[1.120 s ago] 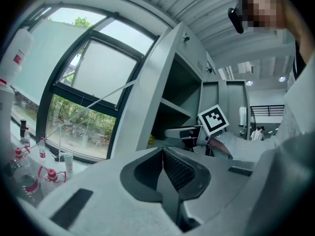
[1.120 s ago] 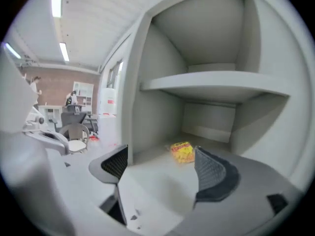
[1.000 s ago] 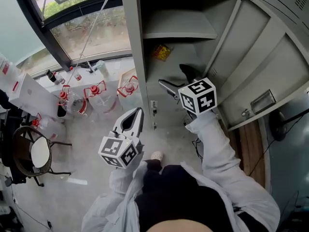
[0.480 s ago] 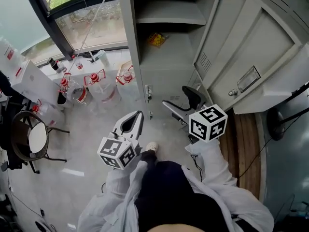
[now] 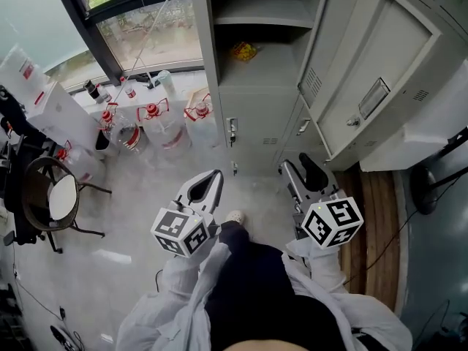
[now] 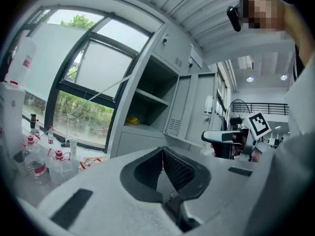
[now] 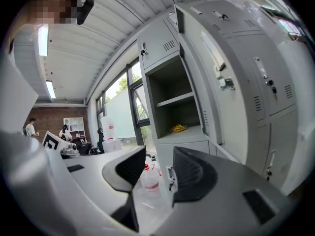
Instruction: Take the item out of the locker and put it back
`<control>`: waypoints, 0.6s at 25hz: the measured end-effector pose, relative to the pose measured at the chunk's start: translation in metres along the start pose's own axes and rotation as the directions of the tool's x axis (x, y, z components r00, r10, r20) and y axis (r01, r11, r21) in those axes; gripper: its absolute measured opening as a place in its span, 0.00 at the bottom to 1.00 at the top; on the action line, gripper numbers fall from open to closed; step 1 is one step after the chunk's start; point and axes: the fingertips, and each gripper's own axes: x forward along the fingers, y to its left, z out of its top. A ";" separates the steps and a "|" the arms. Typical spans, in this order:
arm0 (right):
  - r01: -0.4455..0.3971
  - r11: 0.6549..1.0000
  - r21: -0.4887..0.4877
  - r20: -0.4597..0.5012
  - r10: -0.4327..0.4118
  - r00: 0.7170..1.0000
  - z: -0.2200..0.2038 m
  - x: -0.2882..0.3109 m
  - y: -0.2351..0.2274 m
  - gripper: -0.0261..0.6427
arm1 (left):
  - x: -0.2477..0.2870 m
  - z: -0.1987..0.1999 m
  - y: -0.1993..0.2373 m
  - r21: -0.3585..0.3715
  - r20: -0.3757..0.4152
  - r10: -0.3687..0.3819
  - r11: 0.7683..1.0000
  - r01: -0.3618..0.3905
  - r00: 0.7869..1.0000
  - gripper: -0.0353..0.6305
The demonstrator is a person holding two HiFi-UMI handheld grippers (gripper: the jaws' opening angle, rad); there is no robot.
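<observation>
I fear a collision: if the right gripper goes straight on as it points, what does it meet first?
Probably the closed lower locker door, near its latch; a jug stands close beside. Depth is unclear. The right gripper's jaws are closing on nothing.

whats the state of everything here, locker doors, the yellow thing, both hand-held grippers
upper locker door: swung open
lower locker door: shut
yellow item: lying on the floor of the open compartment, not held
left hand-held gripper: jaws together, nothing in them
right hand-held gripper: jaws apart and closing, nothing between them
</observation>
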 end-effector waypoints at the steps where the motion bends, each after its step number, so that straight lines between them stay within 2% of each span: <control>1: 0.019 1.000 0.000 0.010 -0.019 1.000 -0.002 -0.007 -0.001 0.28 | -0.002 -0.001 -0.001 -0.003 0.002 0.000 1.000 0.000 1.000 0.06; 4: 0.085 0.996 -0.002 0.038 -0.085 0.996 -0.010 -0.025 -0.006 0.08 | -0.007 -0.005 -0.007 -0.005 0.007 -0.010 1.000 0.010 1.000 0.06; 5: 0.102 0.995 0.000 0.046 -0.102 0.994 -0.012 -0.031 -0.007 0.04 | -0.008 -0.006 -0.009 -0.005 0.007 -0.016 1.000 0.016 1.000 0.06; 9: 0.144 0.989 -0.017 0.057 -0.143 0.988 -0.023 -0.046 -0.011 0.04 | -0.009 -0.013 -0.014 -0.012 0.002 -0.030 0.999 0.030 1.000 0.06; 15: 0.186 0.969 -0.161 0.003 -0.188 0.982 -0.036 -0.052 -0.009 0.04 | -0.007 -0.018 -0.016 -0.021 0.004 -0.037 0.999 0.037 0.999 0.06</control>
